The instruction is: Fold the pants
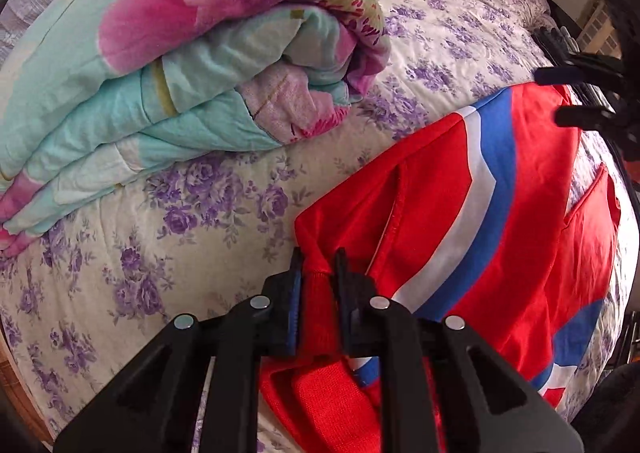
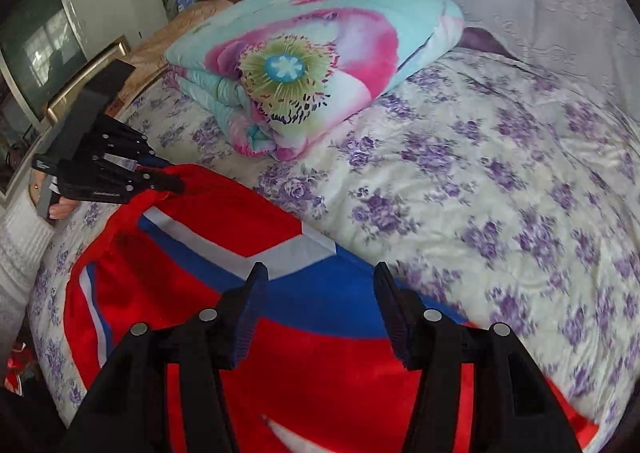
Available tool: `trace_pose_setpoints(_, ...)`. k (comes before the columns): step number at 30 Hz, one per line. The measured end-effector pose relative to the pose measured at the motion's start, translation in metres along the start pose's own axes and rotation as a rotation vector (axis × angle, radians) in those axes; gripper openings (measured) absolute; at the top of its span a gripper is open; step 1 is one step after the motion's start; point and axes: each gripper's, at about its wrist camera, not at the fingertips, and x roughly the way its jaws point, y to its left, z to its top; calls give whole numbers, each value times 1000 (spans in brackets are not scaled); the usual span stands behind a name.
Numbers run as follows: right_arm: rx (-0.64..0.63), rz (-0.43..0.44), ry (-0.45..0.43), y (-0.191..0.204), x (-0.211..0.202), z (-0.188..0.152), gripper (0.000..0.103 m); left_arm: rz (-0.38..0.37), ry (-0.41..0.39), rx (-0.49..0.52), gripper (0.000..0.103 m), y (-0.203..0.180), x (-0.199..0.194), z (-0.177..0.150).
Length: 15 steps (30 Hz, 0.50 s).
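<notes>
Two grippers are working over red pants that are lying spread on a floral bedspread, near a folded quilt. The left gripper is pinching a bunched red edge of the pants, its jaws nearly together on the cloth. The right gripper is hovering above the blue and white stripes with its jaws standing apart and nothing between them. Being thin, soft cloth, the pants are probably going to sag and slide easily, so taking hold at hems or corners looks safest. Small white lettering on the left gripper's body is too blurred to read.
</notes>
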Motion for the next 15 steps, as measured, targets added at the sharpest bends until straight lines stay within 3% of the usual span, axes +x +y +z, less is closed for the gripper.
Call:
trace_pose_setpoints(4,-30,65,121,-6,47,26,55,2,2,-6,15,2,-1,0)
trace_pose_setpoints(12,-87,135,274,-8,95,25,55,14,6,7,15,1,4,2)
trace_pose_setpoints(13,-120,135,258,-4,93,23,35,13,9,3,15,2,4,2)
trace_pose_setpoints(14,-128,174,260,0,90,22,5,14,11,-2,15,1,5,3)
trace_pose_setpoints(15,-119,188,246,1,84,22,5,23,14,-4,15,1,5,3)
